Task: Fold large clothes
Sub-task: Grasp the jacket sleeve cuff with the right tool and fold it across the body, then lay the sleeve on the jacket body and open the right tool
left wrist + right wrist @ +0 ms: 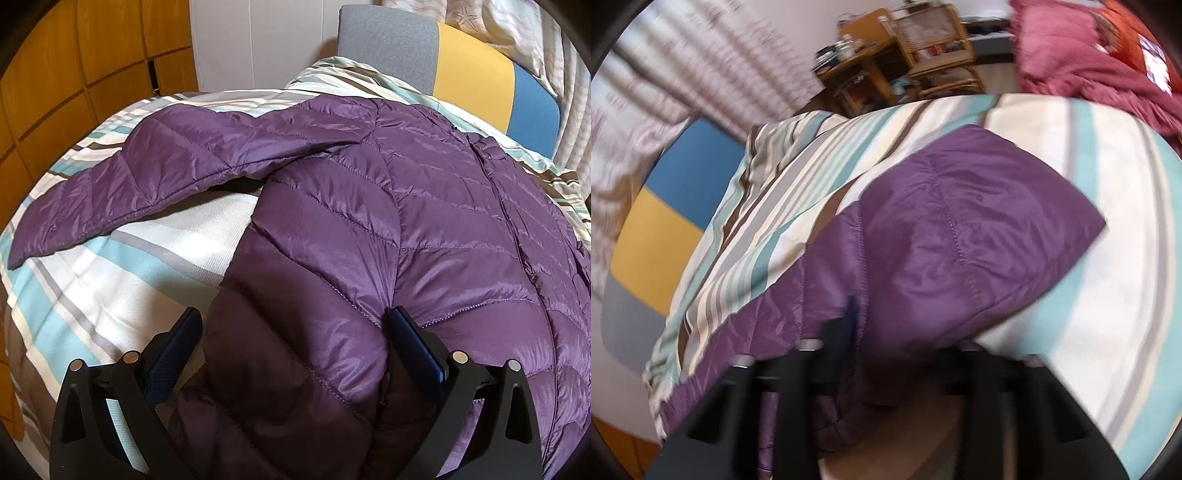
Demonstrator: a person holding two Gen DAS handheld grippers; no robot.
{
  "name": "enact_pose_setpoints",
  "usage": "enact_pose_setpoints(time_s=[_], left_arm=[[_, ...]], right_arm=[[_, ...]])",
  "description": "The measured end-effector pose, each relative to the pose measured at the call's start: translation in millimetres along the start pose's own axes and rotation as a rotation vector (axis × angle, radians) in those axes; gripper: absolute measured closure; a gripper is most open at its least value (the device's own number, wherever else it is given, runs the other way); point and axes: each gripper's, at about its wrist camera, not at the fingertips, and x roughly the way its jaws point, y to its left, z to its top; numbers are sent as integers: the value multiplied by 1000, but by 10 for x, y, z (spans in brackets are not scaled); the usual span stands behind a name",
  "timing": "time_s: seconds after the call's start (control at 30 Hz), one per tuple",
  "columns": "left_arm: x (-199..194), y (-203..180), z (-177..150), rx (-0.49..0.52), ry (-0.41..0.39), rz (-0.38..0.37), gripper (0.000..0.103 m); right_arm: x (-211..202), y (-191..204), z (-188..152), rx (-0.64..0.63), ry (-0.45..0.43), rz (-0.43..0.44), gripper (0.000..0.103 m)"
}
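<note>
A purple quilted puffer jacket (388, 206) lies spread on a striped bed cover (110, 266), one sleeve (155, 170) stretched out to the left. My left gripper (295, 325) is open, its jaws straddling the jacket's near hem corner; the fabric bulges between the fingers. In the blurred right wrist view, my right gripper (905, 332) sits at another part of the jacket (960, 229). Purple fabric drapes over and between its fingers. Only the left finger (851, 314) shows; the right one is hidden, so its state is unclear.
A headboard in grey, yellow and blue (476, 70) stands behind the bed, with pale curtains (713, 66) beside it. Wooden wardrobe doors (74, 74) are at left. A wooden desk and rattan chair (923, 48) and a pink blanket (1082, 62) lie beyond the bed.
</note>
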Motion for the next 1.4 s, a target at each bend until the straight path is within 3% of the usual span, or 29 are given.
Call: enact_pose_setpoints(time_s=[0.17, 0.3, 0.5, 0.63, 1.03, 1.13, 1.3, 1.4], left_arm=[[5, -21, -9, 7, -6, 12, 3], [8, -29, -14, 10, -8, 15, 3], [8, -31, -13, 11, -9, 16, 3], [10, -28, -12, 8, -7, 12, 3], [16, -12, -12, 1, -5, 2, 3], [17, -13, -15, 0, -5, 0, 3], [18, 4, -17, -4, -5, -5, 3], [12, -10, -13, 1, -3, 4, 3]], right_arm=[[-128, 357, -121, -183, -69, -15, 89], [-358, 804, -321, -346, -154, 45, 91], [-736, 1694, -1047, -705, -239, 184, 92], [-839, 2125, -1559, -872, -254, 256, 92], [-910, 2884, -3094, -1340, -287, 427, 93], [-837, 2988, -3618, -1551, -297, 424, 93], [-486, 2864, -4346, -1879, -306, 331, 91], [-403, 2809, -4427, -1919, -359, 294, 90]])
